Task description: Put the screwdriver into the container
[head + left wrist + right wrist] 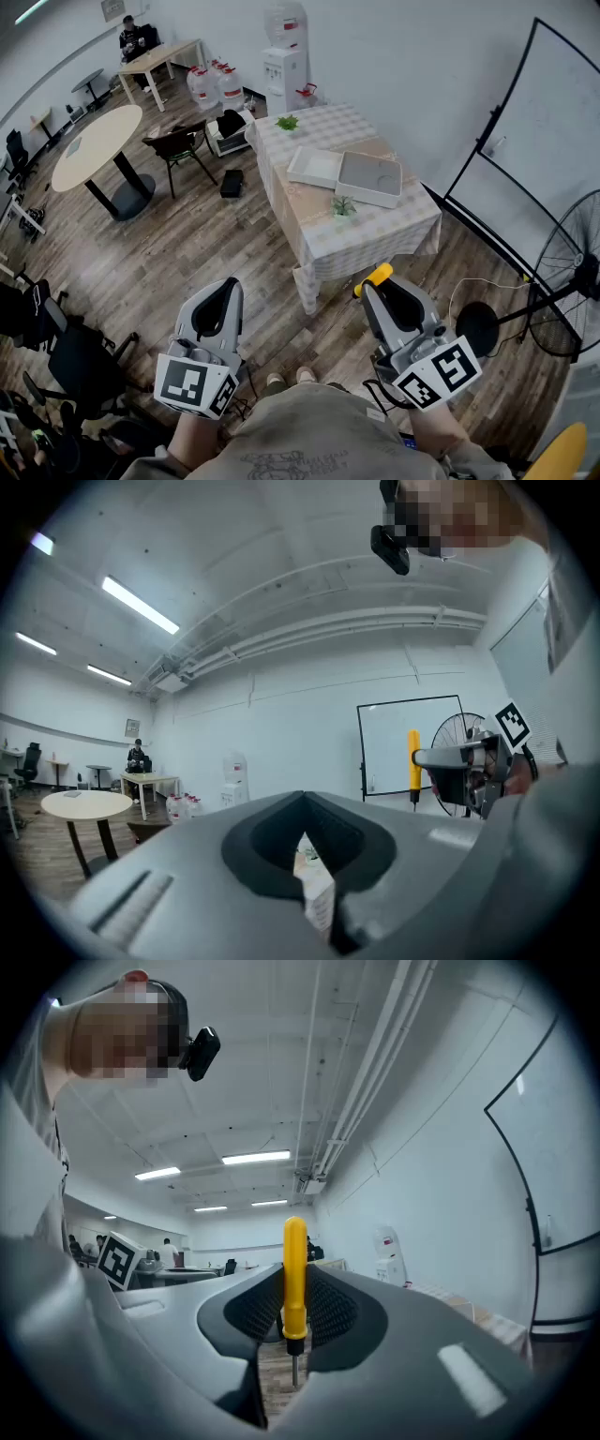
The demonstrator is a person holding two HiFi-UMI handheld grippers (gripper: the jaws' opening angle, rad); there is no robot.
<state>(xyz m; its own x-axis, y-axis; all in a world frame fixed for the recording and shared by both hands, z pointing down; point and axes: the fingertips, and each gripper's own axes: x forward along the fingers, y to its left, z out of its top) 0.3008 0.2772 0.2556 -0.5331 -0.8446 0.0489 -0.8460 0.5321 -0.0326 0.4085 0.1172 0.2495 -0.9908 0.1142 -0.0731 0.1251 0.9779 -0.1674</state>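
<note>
My right gripper (374, 290) is shut on a yellow-handled screwdriver (376, 277), held over the wooden floor in front of a cloth-covered table (370, 234). In the right gripper view the screwdriver (294, 1274) stands upright between the jaws with its metal shaft pointing down. The left gripper (228, 287) is shut with nothing in it and hangs to the left at about the same height. On the table lie a white tray (315, 166) and a grey shallow container (370, 178), both well beyond the grippers. From the left gripper view the screwdriver (413, 761) shows at the right.
Two small plants (343, 207) sit on the table. A round table (98, 145) and chairs (178, 145) stand at the left, a water dispenser (286, 56) at the back. A whiteboard (534, 159) and a standing fan (567, 281) are at the right.
</note>
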